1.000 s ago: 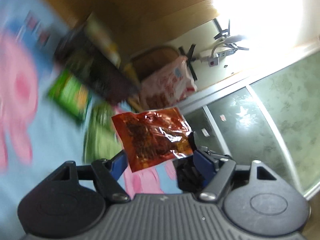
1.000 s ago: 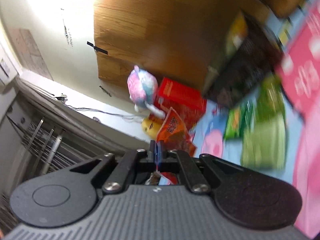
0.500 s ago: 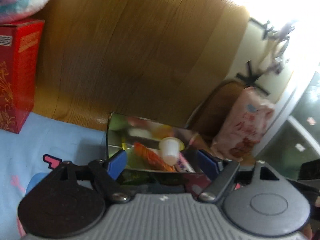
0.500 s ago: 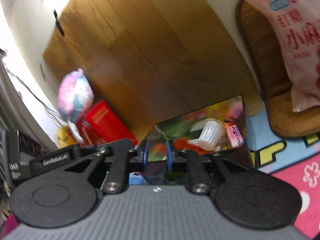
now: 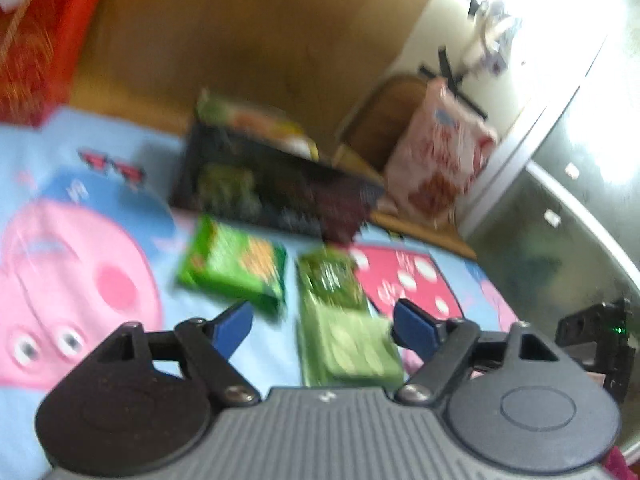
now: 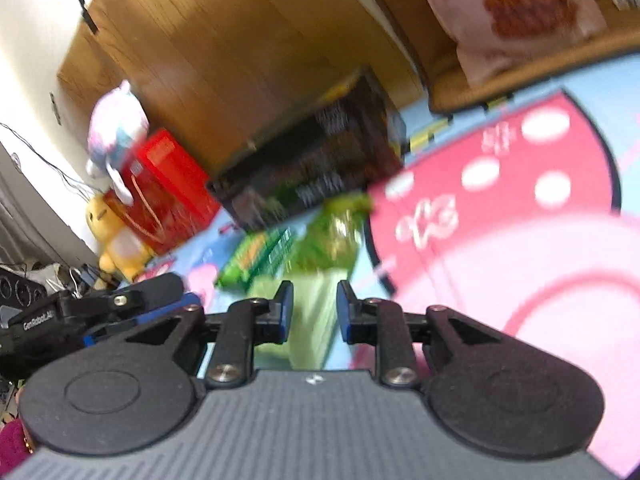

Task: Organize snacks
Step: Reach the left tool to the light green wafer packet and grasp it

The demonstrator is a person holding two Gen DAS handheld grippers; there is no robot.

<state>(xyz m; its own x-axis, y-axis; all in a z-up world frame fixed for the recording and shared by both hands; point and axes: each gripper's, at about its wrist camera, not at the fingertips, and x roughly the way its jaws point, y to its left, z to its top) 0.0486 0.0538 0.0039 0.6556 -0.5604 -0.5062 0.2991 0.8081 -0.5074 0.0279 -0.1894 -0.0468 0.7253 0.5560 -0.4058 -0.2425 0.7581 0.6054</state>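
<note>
Snack packets, a bright green one (image 5: 234, 268) and a paler green one (image 5: 344, 320), lie on the cartoon mat (image 5: 80, 264) before the dark box (image 5: 276, 184). The left gripper (image 5: 320, 326) hangs spread and empty above them. The right gripper (image 6: 313, 312) has just been parting its jaws, nothing between them.

"genrobot.ai" on left gripper (image 6: 120, 308)
</note>
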